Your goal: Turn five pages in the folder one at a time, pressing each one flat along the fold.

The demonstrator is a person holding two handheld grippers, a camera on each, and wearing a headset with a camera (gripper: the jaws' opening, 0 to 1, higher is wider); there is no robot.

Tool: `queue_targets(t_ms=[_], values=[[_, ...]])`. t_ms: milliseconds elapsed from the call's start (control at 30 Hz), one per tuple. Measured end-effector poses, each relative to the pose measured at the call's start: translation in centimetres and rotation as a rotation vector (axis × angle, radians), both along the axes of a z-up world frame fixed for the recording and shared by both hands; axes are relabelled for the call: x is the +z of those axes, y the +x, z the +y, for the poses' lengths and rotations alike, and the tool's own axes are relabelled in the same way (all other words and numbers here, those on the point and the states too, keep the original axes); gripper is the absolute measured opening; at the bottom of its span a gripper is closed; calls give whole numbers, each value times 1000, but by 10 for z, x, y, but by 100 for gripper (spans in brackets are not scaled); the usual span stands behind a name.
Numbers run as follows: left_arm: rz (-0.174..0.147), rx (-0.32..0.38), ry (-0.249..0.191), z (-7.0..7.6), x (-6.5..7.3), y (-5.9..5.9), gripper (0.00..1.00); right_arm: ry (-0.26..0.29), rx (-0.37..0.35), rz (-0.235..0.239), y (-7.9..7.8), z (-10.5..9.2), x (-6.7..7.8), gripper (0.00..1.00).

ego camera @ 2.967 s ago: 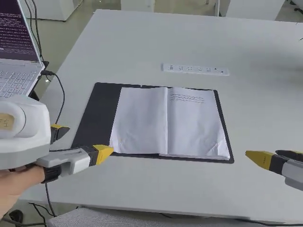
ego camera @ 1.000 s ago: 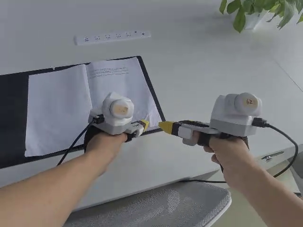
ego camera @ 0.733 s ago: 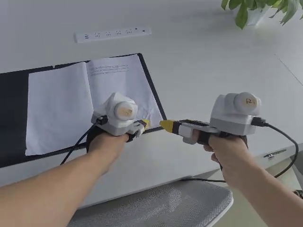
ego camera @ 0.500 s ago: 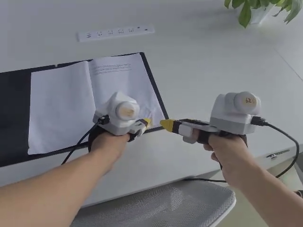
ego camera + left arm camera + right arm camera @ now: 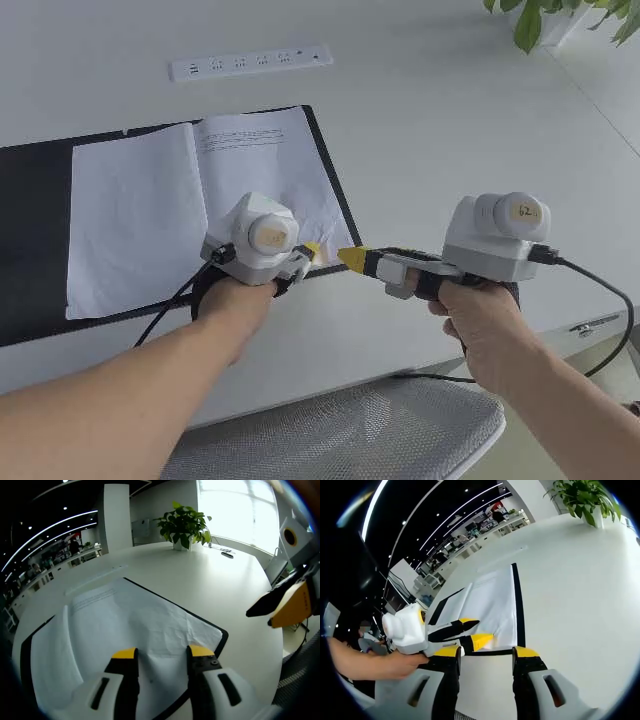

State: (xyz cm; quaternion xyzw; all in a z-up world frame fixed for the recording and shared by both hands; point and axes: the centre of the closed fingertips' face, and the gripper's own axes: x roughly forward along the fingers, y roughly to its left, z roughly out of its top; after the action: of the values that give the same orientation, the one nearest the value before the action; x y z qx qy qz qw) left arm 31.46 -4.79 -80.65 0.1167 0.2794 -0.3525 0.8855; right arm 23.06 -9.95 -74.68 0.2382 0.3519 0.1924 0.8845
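Note:
A black folder (image 5: 40,230) lies open on the white table, white sheets spread on both sides. My left gripper (image 5: 311,251) hovers open over the near right corner of the right-hand page (image 5: 265,160). In the left gripper view its open tips (image 5: 162,652) straddle the creased page (image 5: 130,620) without holding it. My right gripper (image 5: 350,257) points left, tip just off the folder's near right corner. In the right gripper view that gripper (image 5: 486,652) is open and empty, with the left gripper (image 5: 476,631) right ahead over the page (image 5: 495,600).
A white power strip (image 5: 250,62) lies beyond the folder. A potted plant (image 5: 560,15) stands at the far right. The table's near edge runs just under my hands, with a grey chair seat (image 5: 350,430) below. A cable trails from each gripper.
Three seconds ago the grippers were wide apart at the near table edge. Over the last second the left gripper crept right along the page corner, closer to the right gripper's tip.

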Motion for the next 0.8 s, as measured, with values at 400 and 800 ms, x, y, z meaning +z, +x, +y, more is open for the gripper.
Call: queue_targets(t_ms=[400,800], values=[[-17,6,29,9,-1,8,14,2,-2,-5,6,-3,-4,39],[-14,11,40,13,-1,12,5,4,6,-10,16,3,-7,37]])
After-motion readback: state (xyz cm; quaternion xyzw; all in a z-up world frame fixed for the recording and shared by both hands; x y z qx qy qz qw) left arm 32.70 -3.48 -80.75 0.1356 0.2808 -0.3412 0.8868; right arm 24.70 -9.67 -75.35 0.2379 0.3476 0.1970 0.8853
